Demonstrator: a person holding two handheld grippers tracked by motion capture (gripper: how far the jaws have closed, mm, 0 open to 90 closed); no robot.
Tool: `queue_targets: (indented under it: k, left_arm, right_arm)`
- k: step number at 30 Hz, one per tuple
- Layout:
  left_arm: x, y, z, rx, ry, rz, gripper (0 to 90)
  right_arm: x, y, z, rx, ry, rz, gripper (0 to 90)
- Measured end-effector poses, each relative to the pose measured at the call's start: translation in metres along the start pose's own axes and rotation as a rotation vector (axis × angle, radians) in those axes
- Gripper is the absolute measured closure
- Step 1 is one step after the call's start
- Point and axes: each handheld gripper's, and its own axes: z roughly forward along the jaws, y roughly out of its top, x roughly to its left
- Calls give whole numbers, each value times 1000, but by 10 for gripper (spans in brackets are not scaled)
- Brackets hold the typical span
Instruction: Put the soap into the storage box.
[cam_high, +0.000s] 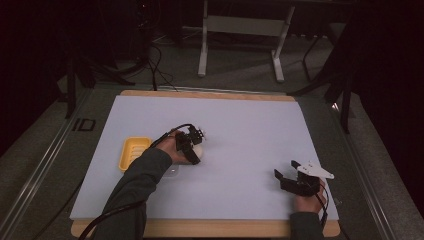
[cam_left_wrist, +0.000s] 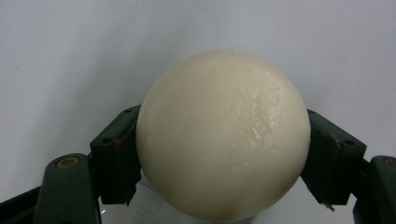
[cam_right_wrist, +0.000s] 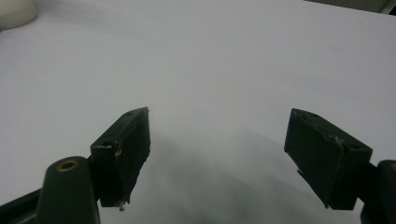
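Beside the yellow tray (cam_high: 132, 152), left gripper (cam_high: 194, 150) clasps ball (cam_left_wrist: 223, 135).

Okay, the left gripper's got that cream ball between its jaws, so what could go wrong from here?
1. The cream ball is smooth and round, and the left gripper meets it only at its two sides, so it could squirt out.
2. If it slips, it may roll across the flat white table and off an edge.
3. The yellow tray sits close beside that hand; a careless swing might knock it.

Wooden table (cam_high: 200, 229) covered by white mat (cam_high: 240, 130), yellow ridged tray (cam_high: 133, 152) near left edge, cream ball (cam_high: 198, 150) just right of tray, on mat
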Motion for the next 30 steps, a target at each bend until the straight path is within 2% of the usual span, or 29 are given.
queue_targets:
  k: [2,9,13,20,30]
  left_arm:
    - [0,0,-1,2,7,10,247]
    - [4,-4,-7,-15,-12,-20,248]
    - [6,-6,-12,-27,-14,-24,248]
    - [6,-9,-18,-39,1,-35,248]
    - [9,-14,-28,-38,-4,-48,248]
  right_arm:
    - [0,0,0,0,0,-1,220]
    - [0,0,0,-1,-1,0,220]
    - [0,0,0,-1,-1,0,220]
    - [0,0,-1,-2,-1,1,220]
    - [0,0,-1,-3,-2,0,220]
